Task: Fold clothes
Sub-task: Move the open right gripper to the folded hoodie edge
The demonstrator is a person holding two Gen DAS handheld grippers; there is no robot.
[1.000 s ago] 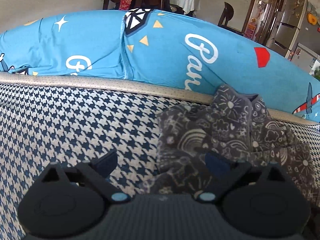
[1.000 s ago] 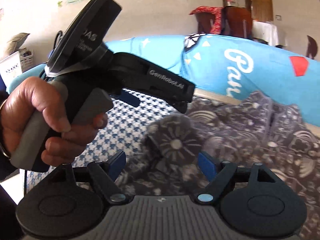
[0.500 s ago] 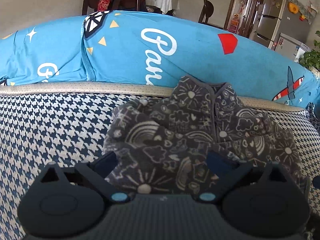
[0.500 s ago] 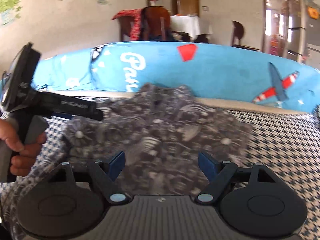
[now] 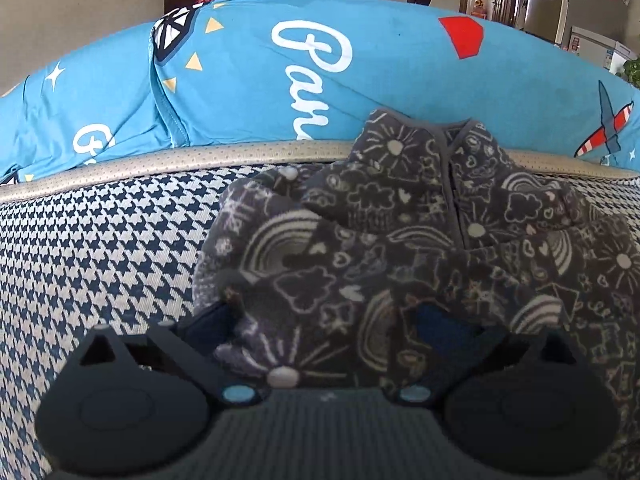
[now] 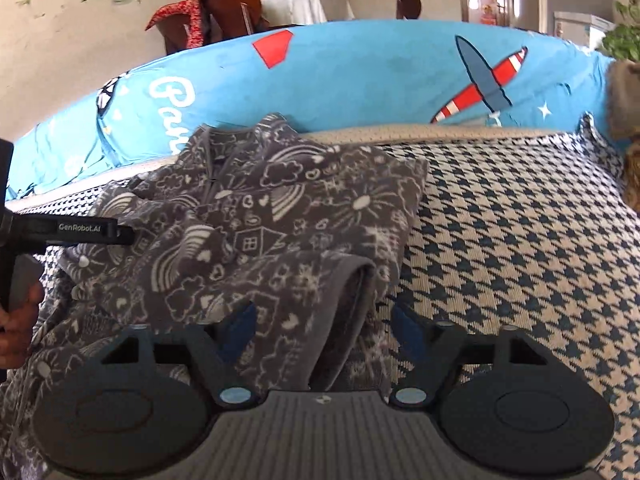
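The left gripper (image 5: 324, 322) hung low with its jaws spread wide, grey fleece bulging up between the blue pads but nothing pinched. The right gripper (image 6: 322, 322) was spread too, a folded hem of the garment lying loose in the gap. That garment, a grey fleece jacket (image 6: 256, 220) with white doodle print, sat bunched on the houndstooth sofa cover (image 6: 520, 248), its collar up against the blue printed cushion (image 5: 320, 68). At the far left of the right view, a hand (image 6: 18, 316) gripped the other tool's handle.
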